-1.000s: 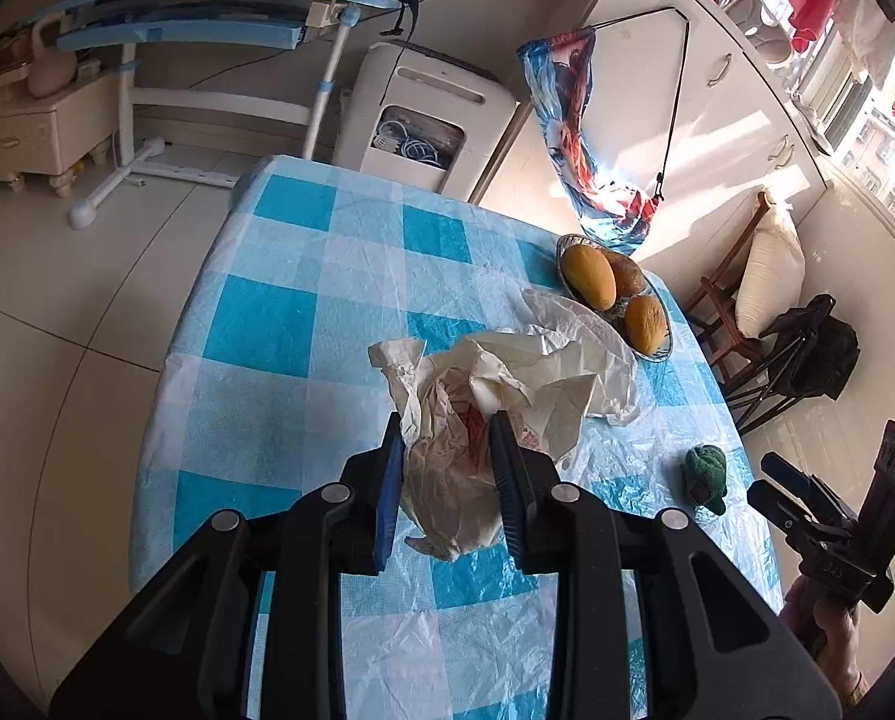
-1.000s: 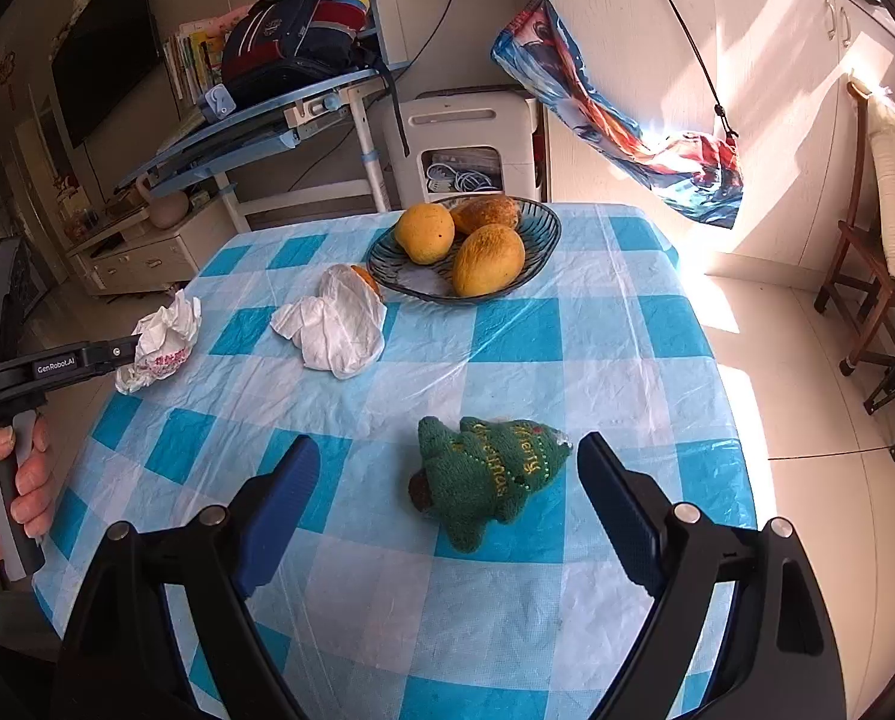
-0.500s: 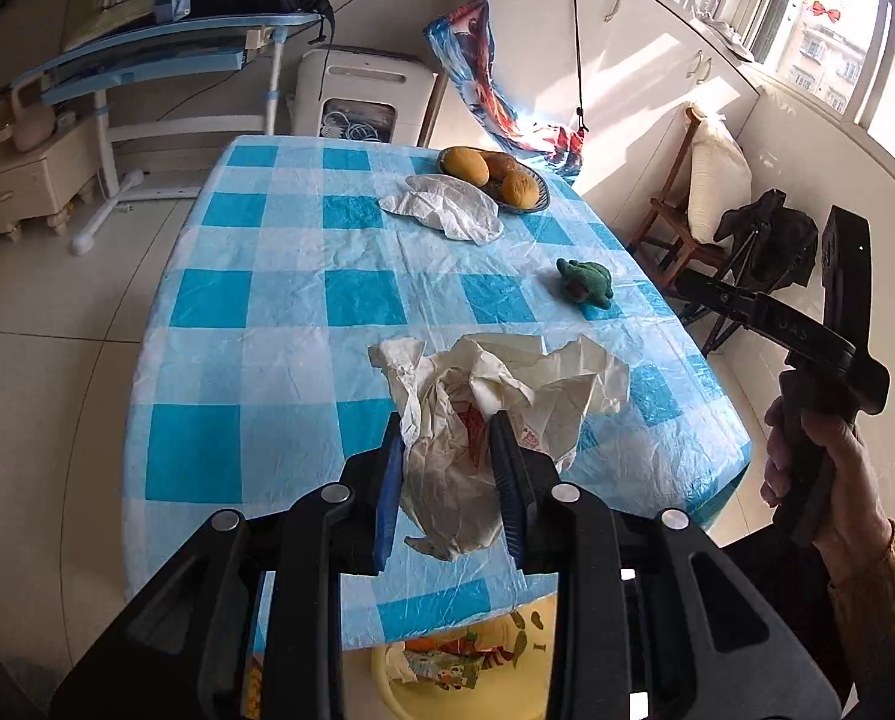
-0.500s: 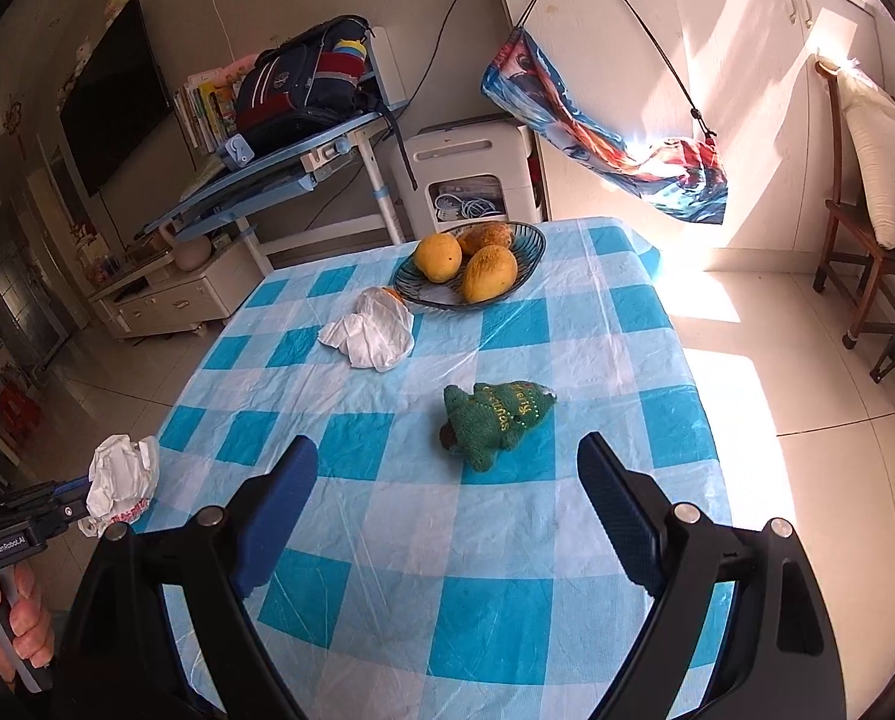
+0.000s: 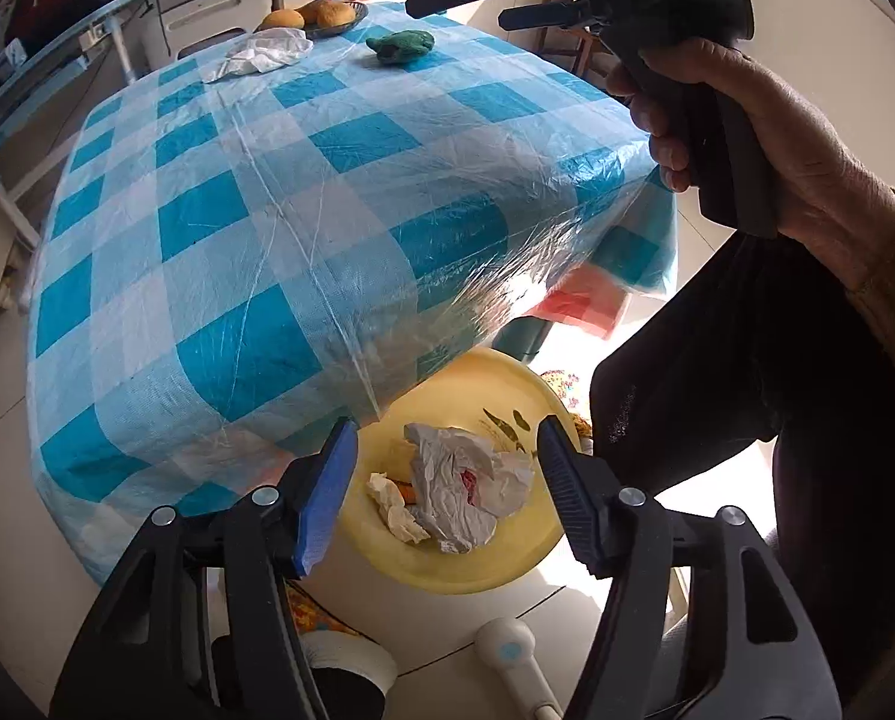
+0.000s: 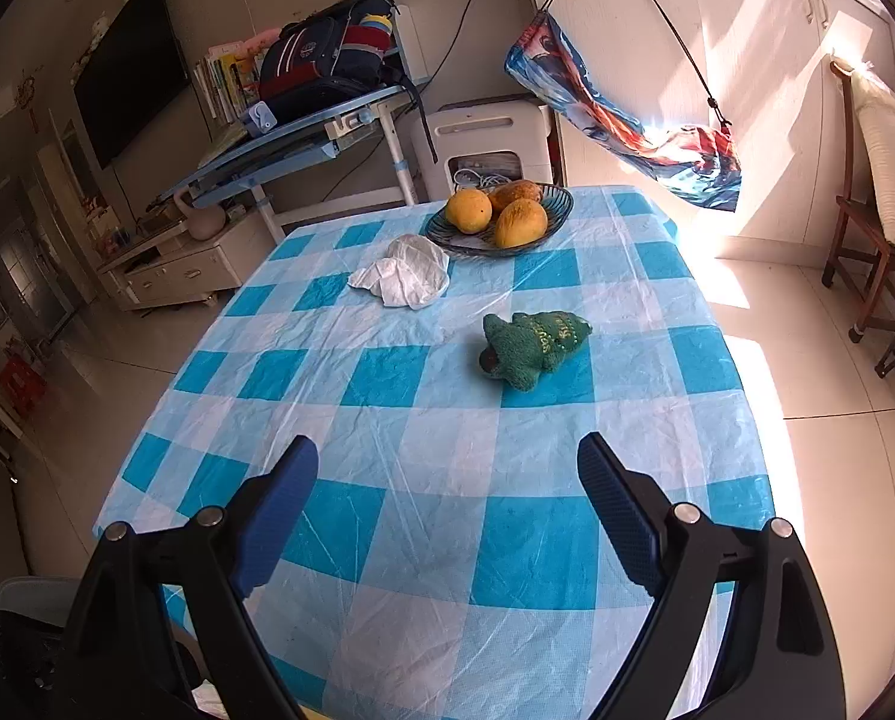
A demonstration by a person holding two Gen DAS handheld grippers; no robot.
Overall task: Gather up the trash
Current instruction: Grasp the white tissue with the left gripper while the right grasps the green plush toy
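Released since earlier: crumpled bag [image 5: 465, 486] in yellow bin [image 5: 507, 564] below spread-jawed left gripper [image 5: 444, 498].

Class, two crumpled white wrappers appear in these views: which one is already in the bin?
The crumpled wrapper with red print, lying in the yellow bin below the open left gripper. The other white wrapper lies on the table beside the fruit bowl.
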